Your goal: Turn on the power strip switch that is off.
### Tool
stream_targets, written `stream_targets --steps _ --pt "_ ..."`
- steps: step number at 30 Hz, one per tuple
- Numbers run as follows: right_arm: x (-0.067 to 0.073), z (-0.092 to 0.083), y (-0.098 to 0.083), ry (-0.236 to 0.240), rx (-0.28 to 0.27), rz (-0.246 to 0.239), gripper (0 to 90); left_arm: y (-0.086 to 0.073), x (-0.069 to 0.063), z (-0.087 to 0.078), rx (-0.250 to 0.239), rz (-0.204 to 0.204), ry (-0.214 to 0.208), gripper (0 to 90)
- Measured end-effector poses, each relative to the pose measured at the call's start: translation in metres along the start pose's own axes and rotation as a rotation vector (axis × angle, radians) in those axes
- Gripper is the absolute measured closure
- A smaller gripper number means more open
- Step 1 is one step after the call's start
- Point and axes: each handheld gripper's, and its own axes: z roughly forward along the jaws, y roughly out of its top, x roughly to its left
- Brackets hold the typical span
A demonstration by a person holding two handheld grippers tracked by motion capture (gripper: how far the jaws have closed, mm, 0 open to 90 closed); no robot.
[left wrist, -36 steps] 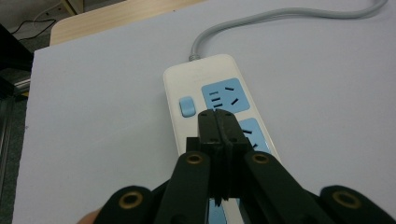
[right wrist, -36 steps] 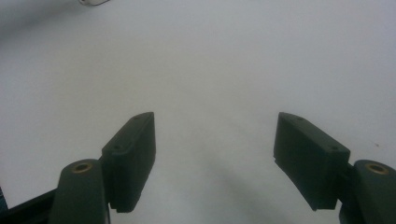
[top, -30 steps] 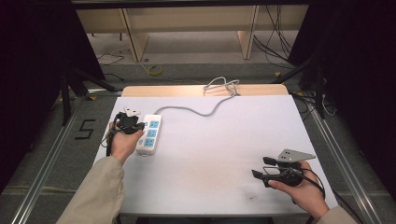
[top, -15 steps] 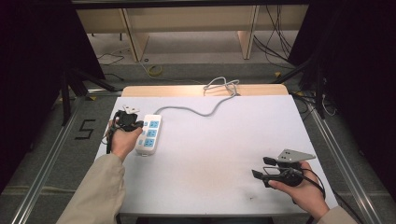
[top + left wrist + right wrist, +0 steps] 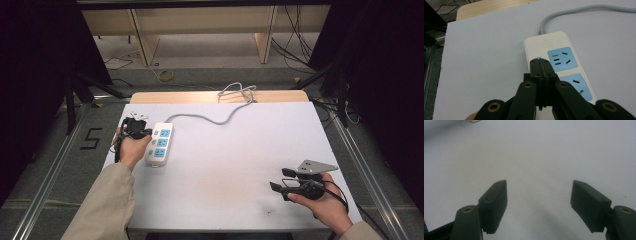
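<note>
power strip waits at the table's nine o'clock edge, closed left tongs poised over its switch end

power strip [image 5: 159, 145] lies flat on the white table [image 5: 225, 165], at about nine o'clock from the table's middle, its grey cord [image 5: 210, 119] running off toward twelve o'clock to a loose coil at the far edge. it is a rigid white plastic bar with blue socket faces [image 5: 562, 59]; it looks light, hard and rather smooth, so it would likely slide on the tabletop under a sideways push, while the stiff cord would tug back at its far end.

the left gripper [image 5: 541, 67] has its jaws pressed together with nothing between them, the tip standing just over the strip's near-left corner, by a small blue patch that may be the switch; whether it touches cannot be told. the right gripper [image 5: 281, 180] rests at about five o'clock, well apart from the strip, its jaws spread wide and empty over bare table.

to lift or steady the strip, the long side walls look the best hold, across the narrow width near the middle, clear of the sockets and cord.
</note>
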Motion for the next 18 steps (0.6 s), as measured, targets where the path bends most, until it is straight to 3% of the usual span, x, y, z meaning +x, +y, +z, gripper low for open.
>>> stream_targets --steps 18 --pt "0.000 0.000 0.000 -0.001 0.001 0.001 30.1 0.005 0.000 0.012 0.009 0.017 0.014 89.9"
